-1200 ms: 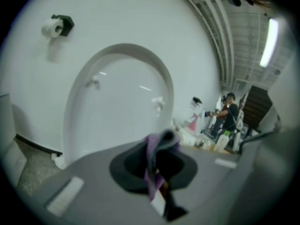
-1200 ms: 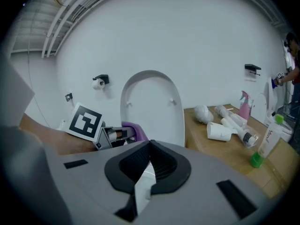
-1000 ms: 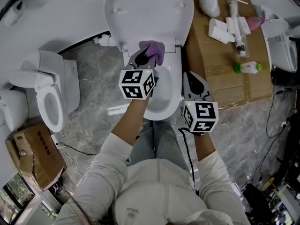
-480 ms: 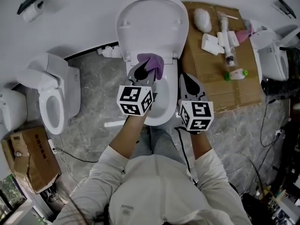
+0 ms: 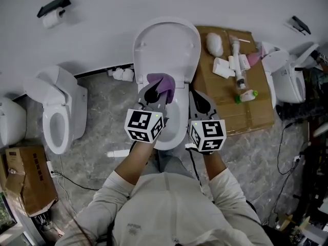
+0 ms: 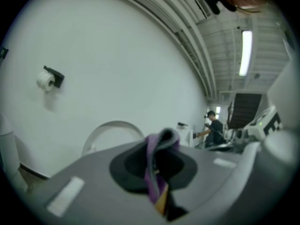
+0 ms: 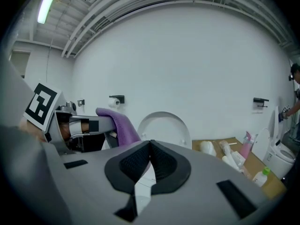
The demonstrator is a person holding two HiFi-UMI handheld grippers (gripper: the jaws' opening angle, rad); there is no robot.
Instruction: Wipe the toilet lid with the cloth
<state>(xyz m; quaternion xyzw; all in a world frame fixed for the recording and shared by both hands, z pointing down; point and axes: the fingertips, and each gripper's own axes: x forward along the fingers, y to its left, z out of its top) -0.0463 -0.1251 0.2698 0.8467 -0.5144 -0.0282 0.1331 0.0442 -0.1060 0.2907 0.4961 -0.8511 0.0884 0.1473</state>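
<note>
The white toilet has its lid raised against the wall, above the open bowl. My left gripper is shut on a purple cloth, held in front of the lid's lower edge. In the left gripper view the cloth is pinched between the jaws, with the lid beyond them. My right gripper is shut with nothing in it, to the right of the bowl. The right gripper view shows its jaws shut, the cloth at left and the lid ahead.
A cardboard sheet right of the toilet carries bottles and cleaning items. Other toilets stand at left and right. A paper roll holder is on the wall. A cardboard box and cables lie on the floor.
Both grippers have risen, and the left one still holds the cloth near the lid's base. The head view has pulled back and the toilet looks smaller.
</note>
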